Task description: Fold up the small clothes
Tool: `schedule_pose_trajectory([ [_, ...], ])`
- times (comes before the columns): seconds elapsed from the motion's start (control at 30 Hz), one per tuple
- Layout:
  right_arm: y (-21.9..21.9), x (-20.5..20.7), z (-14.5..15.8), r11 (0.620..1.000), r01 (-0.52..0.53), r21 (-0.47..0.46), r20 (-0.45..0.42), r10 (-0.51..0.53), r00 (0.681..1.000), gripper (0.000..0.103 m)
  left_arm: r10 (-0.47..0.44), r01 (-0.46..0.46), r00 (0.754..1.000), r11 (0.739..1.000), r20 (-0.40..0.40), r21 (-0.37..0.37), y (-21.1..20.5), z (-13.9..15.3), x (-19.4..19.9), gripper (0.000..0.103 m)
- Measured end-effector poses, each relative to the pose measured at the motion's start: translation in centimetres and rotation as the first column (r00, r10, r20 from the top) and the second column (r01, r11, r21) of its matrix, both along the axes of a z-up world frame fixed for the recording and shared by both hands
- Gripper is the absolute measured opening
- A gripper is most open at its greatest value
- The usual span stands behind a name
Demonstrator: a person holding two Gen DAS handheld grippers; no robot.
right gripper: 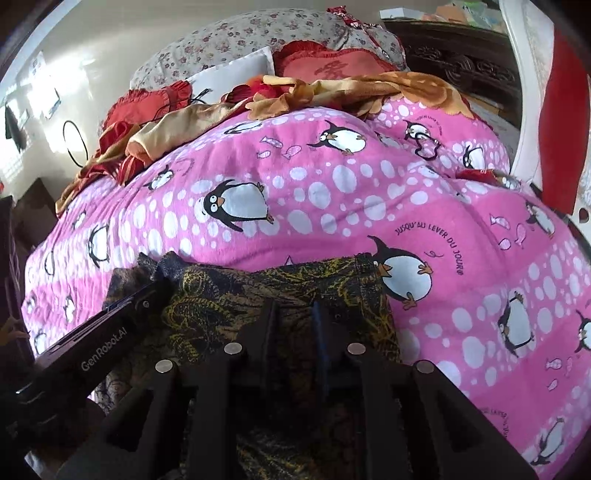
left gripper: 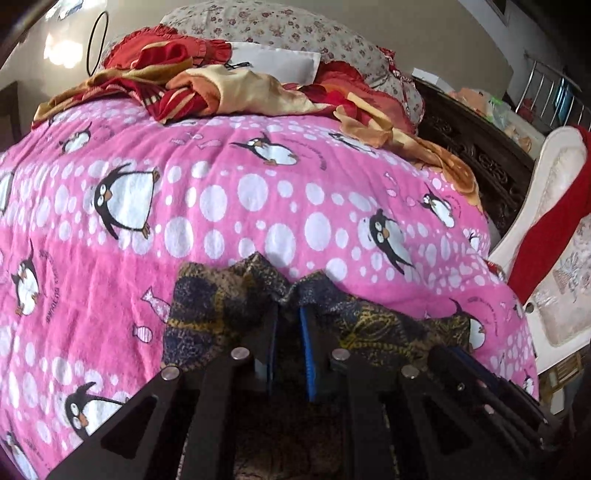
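Note:
A small dark garment (left gripper: 218,306) with a yellow pattern lies on the pink penguin blanket (left gripper: 258,192) near the bed's front edge. In the left wrist view my left gripper (left gripper: 290,301) has its blue-padded fingers close together, and the garment's edge puckers up into a peak at their tips. In the right wrist view the same garment (right gripper: 229,291) spreads flat under my right gripper (right gripper: 295,304), whose fingers stand a little apart over it without pinching it. The left gripper (right gripper: 162,286) enters from the left, its tip at the garment's raised far-left corner.
Crumpled red and orange cloths (left gripper: 229,88) are heaped at the far end of the bed, in front of a floral pillow (left gripper: 295,33) and a white pillow (left gripper: 273,62). A white chair (left gripper: 557,229) with red fabric stands at the right, beside dark carved furniture (left gripper: 480,158).

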State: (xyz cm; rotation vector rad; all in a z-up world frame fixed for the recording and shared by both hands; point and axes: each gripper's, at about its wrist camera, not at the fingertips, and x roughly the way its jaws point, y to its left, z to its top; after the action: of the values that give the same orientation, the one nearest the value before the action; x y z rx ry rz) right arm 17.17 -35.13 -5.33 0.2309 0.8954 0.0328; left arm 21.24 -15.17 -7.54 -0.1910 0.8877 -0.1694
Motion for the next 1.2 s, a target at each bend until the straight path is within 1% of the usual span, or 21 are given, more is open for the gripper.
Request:
schedule_pose_trajectory([
  [0.07,-0.8,0.2,0.2,0.997,-0.014,0.072,-0.021,0.016,1.000,0.026,-0.039,0.038,0.998,0.999,-0.050,-0.011,0.5,1.2,0.4,0.015],
  [0.1,-2.2,0.1,0.9,0.987,-0.027,0.159,-0.042,0.034,0.999,0.026,-0.063,0.060,0.995,0.997,-0.072,-0.040,1.2,2.1,0.2,0.027],
  [0.13,-3.2,-0.4,1.5,0.980,-0.025,0.197,-0.043,0.034,0.999,0.026,-0.082,0.077,0.995,0.994,-0.059,-0.081,2.6,3.5,-0.7,0.038],
  [0.17,-4.5,-1.3,2.6,0.973,-0.025,0.230,-0.020,0.030,0.999,0.027,-0.090,0.087,0.996,0.992,-0.025,-0.094,3.5,4.4,-1.7,0.065],
  [0.2,-6.1,-2.6,3.9,0.967,-0.043,0.250,0.023,0.039,0.999,0.033,-0.089,0.090,0.996,0.992,0.016,-0.086,4.6,5.3,-3.0,0.088],
  [0.23,-7.2,-3.6,4.7,0.966,-0.063,0.251,0.052,0.052,0.997,0.040,-0.088,0.091,0.994,0.994,0.060,-0.064,5.7,5.8,-4.6,0.093],
  [0.27,-8.6,-5.0,5.3,0.963,-0.086,0.255,0.078,0.068,0.995,0.054,-0.110,0.115,0.991,0.992,0.082,-0.057,6.5,5.8,-5.8,0.093],
  [0.3,-9.6,-5.9,5.3,0.959,-0.095,0.267,0.084,0.075,0.994,0.064,-0.150,0.154,0.987,0.986,0.065,-0.067,7.0,5.2,-6.7,0.093],
  [0.37,-11.4,-7.3,4.4,0.936,-0.119,0.331,0.087,0.096,0.992,0.067,-0.222,0.218,0.975,0.965,-0.013,-0.148,7.6,2.9,-8.0,0.092],
  [0.43,-12.5,-7.8,2.4,0.894,-0.136,0.428,0.058,0.123,0.991,0.067,-0.276,0.256,0.959,0.939,-0.061,-0.228,7.6,0.5,-9.2,0.089],
  [0.5,-12.7,-7.7,-0.3,0.835,-0.135,0.533,0.015,0.150,0.989,0.067,-0.314,0.279,0.945,0.919,-0.088,-0.280,7.1,-0.9,-10.0,0.088],
  [0.57,-12.3,-7.4,-2.6,0.787,-0.130,0.603,-0.013,0.173,0.985,0.067,-0.328,0.300,0.943,0.912,-0.061,-0.279,6.4,-1.2,-10.7,0.088],
  [0.63,-11.9,-7.0,-4.0,0.767,-0.135,0.627,-0.020,0.188,0.982,0.067,-0.359,0.326,0.932,0.894,-0.056,-0.309,6.1,-1.1,-11.1,0.088],
  [0.7,-11.2,-6.6,-5.0,0.719,-0.161,0.676,-0.001,0.220,0.976,0.067,-0.363,0.326,0.930,0.884,-0.052,-0.333,6.4,-0.7,-11.0,0.085],
  [0.73,-10.8,-6.4,-5.2,0.707,-0.181,0.684,0.007,0.242,0.970,0.067,-0.362,0.322,0.931,0.881,-0.054,-0.346,6.6,-0.6,-10.8,0.083],
  [0.8,-9.9,-6.2,-4.9,0.717,-0.230,0.658,0.028,0.282,0.959,0.072,-0.341,0.300,0.938,0.887,-0.061,-0.351,7.0,-0.7,-10.0,0.080],
  [0.87,-9.7,-5.3,-4.8,0.729,-0.231,0.644,0.030,0.277,0.960,0.070,-0.304,0.267,0.950,0.905,-0.064,-0.330,7.3,-1.2,-9.4,0.078],
  [0.93,-9.4,-4.2,-4.7,0.732,-0.221,0.645,0.027,0.267,0.963,0.070,-0.287,0.248,0.955,0.905,-0.067,-0.346,7.5,-1.5,-9.2,0.077],
  [1.03,-7.9,-3.7,-3.8,0.736,-0.323,0.595,0.053,0.365,0.930,0.068,-0.323,0.280,0.944,0.891,-0.065,-0.358,7.0,-1.3,-9.9,0.076],
  [1.1,-7.9,-4.0,-3.2,0.716,-0.371,0.592,0.097,0.393,0.914,0.063,-0.341,0.305,0.938,0.894,-0.057,-0.329,6.6,-1.0,-10.2,0.075],
  [1.2,-8.6,-3.7,-3.5,0.674,-0.345,0.654,0.134,0.346,0.929,0.063,-0.326,0.285,0.943,0.890,-0.061,-0.355,7.0,-1.6,-9.7,0.070],
])
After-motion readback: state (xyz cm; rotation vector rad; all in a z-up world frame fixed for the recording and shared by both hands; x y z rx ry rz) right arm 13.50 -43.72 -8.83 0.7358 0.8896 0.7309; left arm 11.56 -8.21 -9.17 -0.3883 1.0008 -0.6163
